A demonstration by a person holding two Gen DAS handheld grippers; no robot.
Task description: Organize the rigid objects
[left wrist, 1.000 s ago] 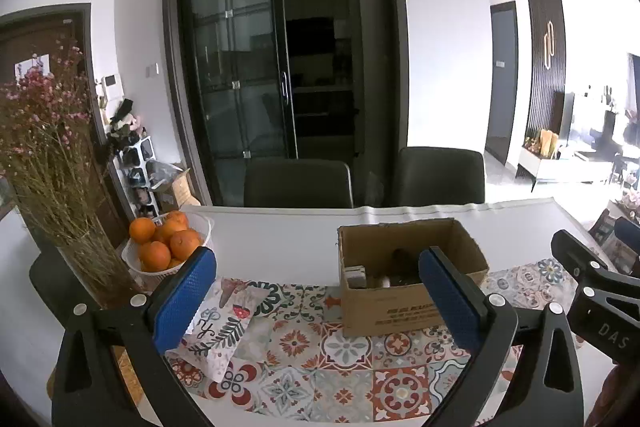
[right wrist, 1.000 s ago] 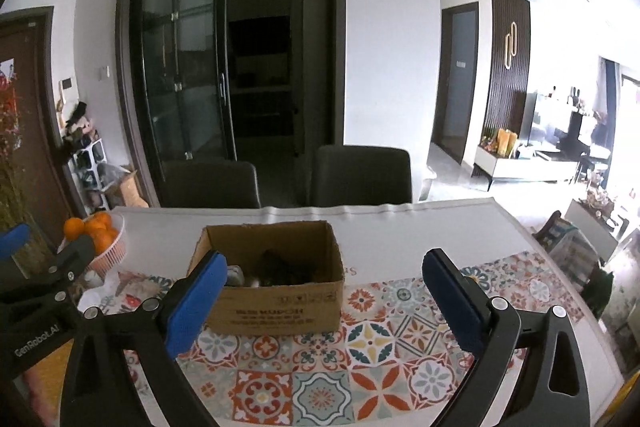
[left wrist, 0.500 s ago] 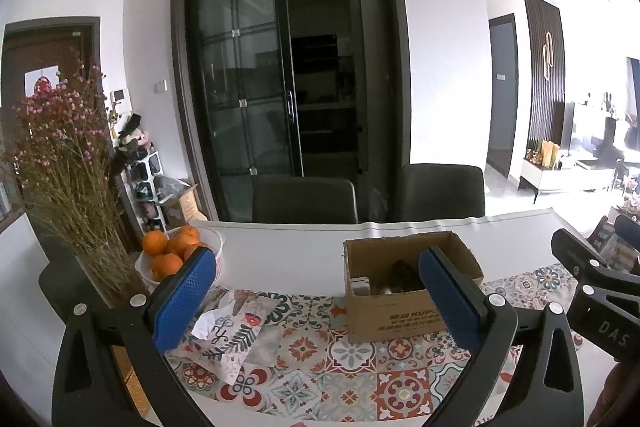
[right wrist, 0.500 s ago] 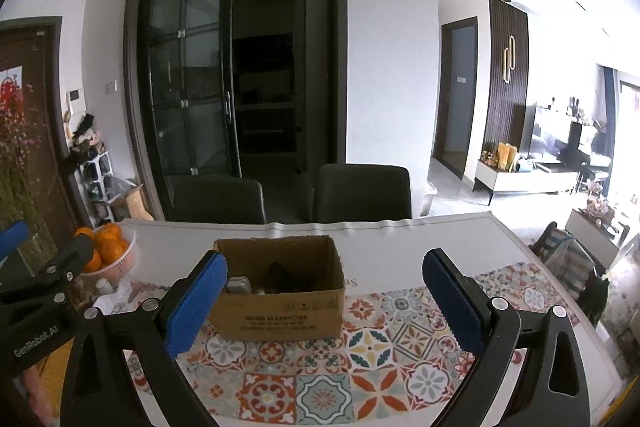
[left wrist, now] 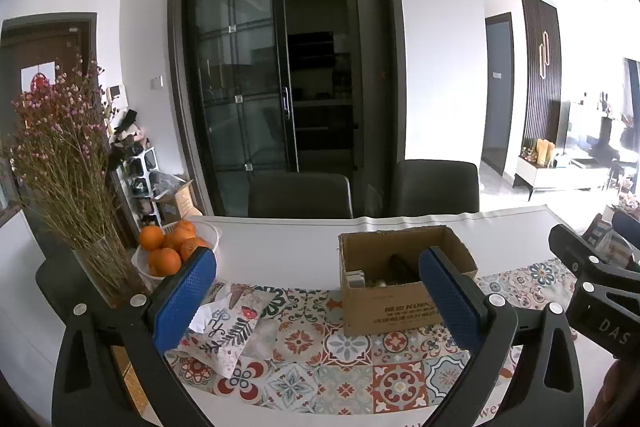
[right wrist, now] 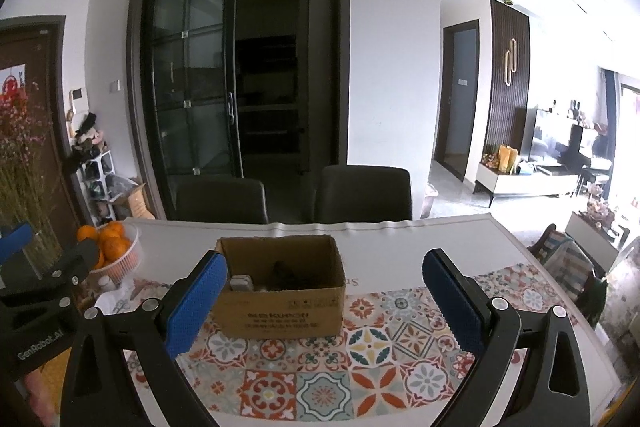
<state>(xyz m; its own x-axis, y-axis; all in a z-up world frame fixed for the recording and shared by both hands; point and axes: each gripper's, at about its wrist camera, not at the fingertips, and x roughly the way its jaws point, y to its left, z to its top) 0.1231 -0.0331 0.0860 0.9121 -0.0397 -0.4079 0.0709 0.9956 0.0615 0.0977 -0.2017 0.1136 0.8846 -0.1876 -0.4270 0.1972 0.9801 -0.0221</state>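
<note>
- Left gripper (left wrist: 316, 291): jaws spread wide, nothing between the blue pads, held above the near edge of the table (left wrist: 288, 243).
- Right gripper (right wrist: 324, 291): same, spread wide and empty, pointed at the box.
- Cardboard box (right wrist: 280, 287) stands upright and open-topped on the patterned tile mat (right wrist: 320, 367), well ahead of both grippers.
- Inside the box: a dark object (left wrist: 402, 265) and a small white item (left wrist: 356, 277) at the left end; too dim to name them.
- Mat around the box looks bare of loose rigid things. Only a floral cloth packet (left wrist: 224, 331) lies at its left end.
- Bowl of oranges (left wrist: 172, 251) and vase of dried flowers (left wrist: 64, 163) sit off to the left, likely not part of the task.
- Judgement: either sorting into the box is finished, or unpacking has not begun. Can't tell which.
</note>
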